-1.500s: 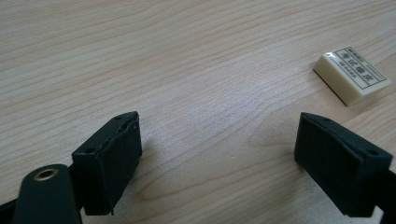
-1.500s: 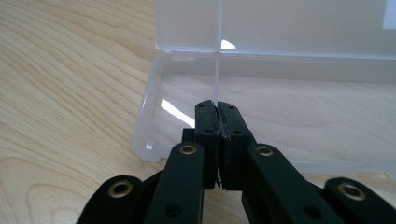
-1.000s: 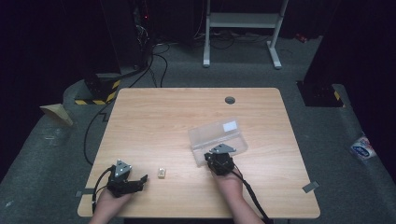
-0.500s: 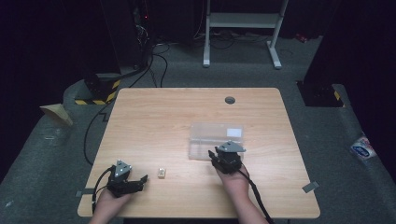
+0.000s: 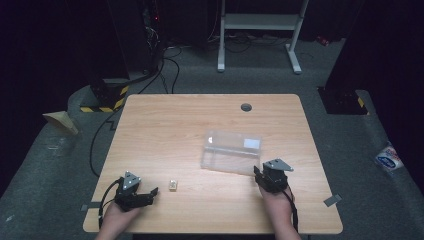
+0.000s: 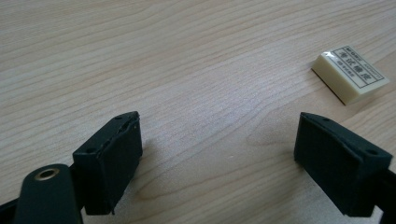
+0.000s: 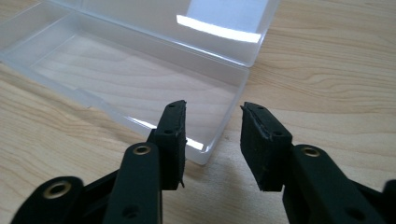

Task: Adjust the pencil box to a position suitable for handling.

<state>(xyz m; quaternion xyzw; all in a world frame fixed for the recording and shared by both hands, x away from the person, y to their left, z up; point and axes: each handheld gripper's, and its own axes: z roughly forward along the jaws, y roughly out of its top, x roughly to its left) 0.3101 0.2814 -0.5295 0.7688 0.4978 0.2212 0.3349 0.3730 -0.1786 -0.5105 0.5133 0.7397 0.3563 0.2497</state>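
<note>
A clear plastic box point(image 5: 231, 152) lies open at the table's middle right, its lid bearing a white label point(image 5: 251, 144). My right gripper point(image 5: 260, 172) is at the box's near right corner. Its jaws have just been opening and stand a little apart; in the right gripper view the corner of the box point(image 7: 140, 70) sits just beyond the right gripper point(image 7: 213, 109), untouched by the pads. A small cream eraser point(image 5: 172, 185) lies near the front edge. My left gripper point(image 5: 150, 195) rests on the table just left of it, open wide, the left gripper point(image 6: 219, 126) empty and the eraser point(image 6: 350, 73) ahead to its right.
The wooden table point(image 5: 200, 120) has a round cable hole point(image 5: 246, 107) at its far edge. A white desk frame point(image 5: 260, 30), cables and a yellow-black striped block point(image 5: 102, 102) are on the floor beyond. A packet point(image 5: 387, 159) lies on the floor at right.
My right gripper has moved to the right along the box's near side and its jaws have parted. The box has turned to lie more square to the table. The left gripper stayed still.
</note>
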